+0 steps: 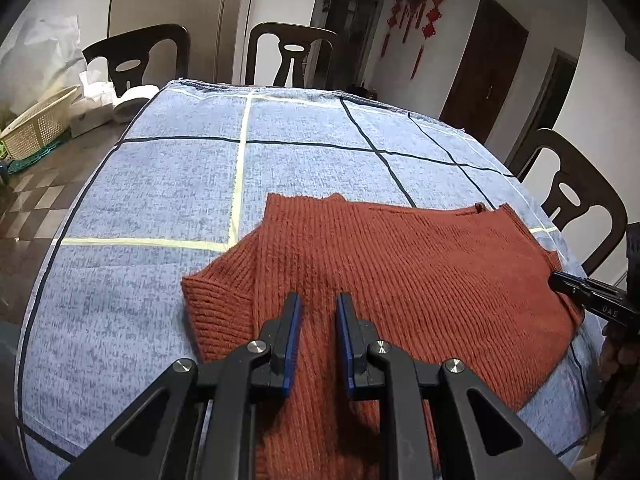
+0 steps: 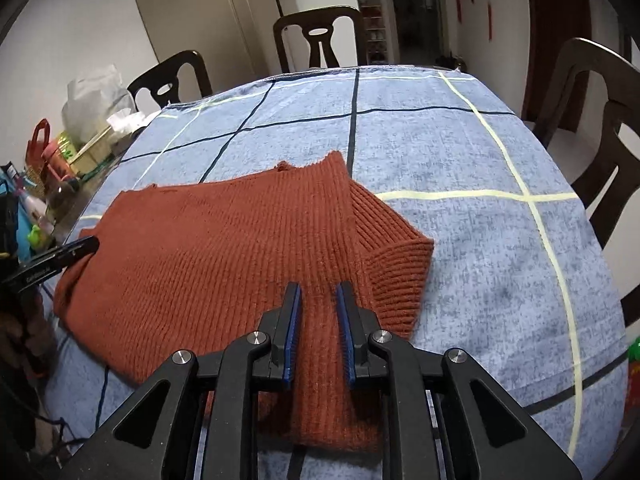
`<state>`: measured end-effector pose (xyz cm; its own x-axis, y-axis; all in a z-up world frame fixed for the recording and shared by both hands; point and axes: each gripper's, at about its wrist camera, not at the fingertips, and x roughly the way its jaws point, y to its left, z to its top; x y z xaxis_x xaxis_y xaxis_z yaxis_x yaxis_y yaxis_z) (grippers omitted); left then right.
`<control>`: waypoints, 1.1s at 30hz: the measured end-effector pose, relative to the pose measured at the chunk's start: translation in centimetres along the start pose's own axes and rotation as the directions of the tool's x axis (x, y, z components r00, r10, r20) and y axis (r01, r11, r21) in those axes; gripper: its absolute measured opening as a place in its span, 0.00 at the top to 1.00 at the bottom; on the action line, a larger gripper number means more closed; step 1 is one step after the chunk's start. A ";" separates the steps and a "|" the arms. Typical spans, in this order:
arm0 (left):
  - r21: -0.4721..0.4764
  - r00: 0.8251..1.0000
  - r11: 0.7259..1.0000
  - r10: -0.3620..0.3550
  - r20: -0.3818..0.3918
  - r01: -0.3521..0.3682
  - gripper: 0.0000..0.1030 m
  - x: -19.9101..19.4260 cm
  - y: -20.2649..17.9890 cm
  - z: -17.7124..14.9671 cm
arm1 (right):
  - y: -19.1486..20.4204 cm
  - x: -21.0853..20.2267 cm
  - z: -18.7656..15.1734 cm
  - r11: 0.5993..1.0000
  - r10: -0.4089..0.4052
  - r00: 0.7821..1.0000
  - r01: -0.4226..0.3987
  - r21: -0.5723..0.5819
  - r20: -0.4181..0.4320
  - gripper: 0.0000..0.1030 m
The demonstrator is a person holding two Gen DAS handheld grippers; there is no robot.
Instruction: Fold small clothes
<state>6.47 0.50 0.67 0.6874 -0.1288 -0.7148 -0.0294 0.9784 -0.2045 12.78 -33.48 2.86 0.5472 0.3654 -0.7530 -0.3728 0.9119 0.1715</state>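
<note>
**Rust sweater flat on checked cloth, both tongs released above it**

Table (image 1: 160,184): covered by a blue mottled cloth with a grid of dark and pale yellow lines. Cloth lies smooth, reaches the far edge.

Sweater (image 1: 400,272): rust-red ribbed knit, spread on the near half of the table. In the left wrist view one sleeve cuff sticks out at the near left. In the right wrist view the other sleeve (image 2: 396,256) juts out to the right of the body.

Left tongs (image 1: 318,300): released, blue pads apart, nothing between them, hovering over the near left part of the sweater. Contact with the knit: cannot tell.

Right tongs (image 2: 318,290): released too, gap visible between the pads, over the near part of the sweater just beside the sleeve seam. Each view catches the other tool's dark tip at the sweater's side edge.

Room: dark wooden chairs (image 1: 292,56) around the far and right sides, white walls, dark brown door (image 1: 486,68), red knot ornaments (image 1: 416,12) on the far wall. Left of the table: cream plastic basket (image 1: 40,124), white bags, bottles and cartons (image 2: 60,160) on a checkered tile floor.
</note>
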 end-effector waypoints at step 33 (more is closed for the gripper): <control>0.110 0.986 0.980 -0.164 -0.014 0.164 0.79 -3.6 -6.6 -3.6 | 8.6 -2.4 -4.8 0.956 0.092 0.995 -0.078 -0.283 0.035 0.81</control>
<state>1.60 -6.11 2.15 0.6729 -0.2893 -0.6808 0.1641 0.9558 -0.2440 4.65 -27.37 3.09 0.5364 0.4537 -0.7117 -0.6114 0.7901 0.0428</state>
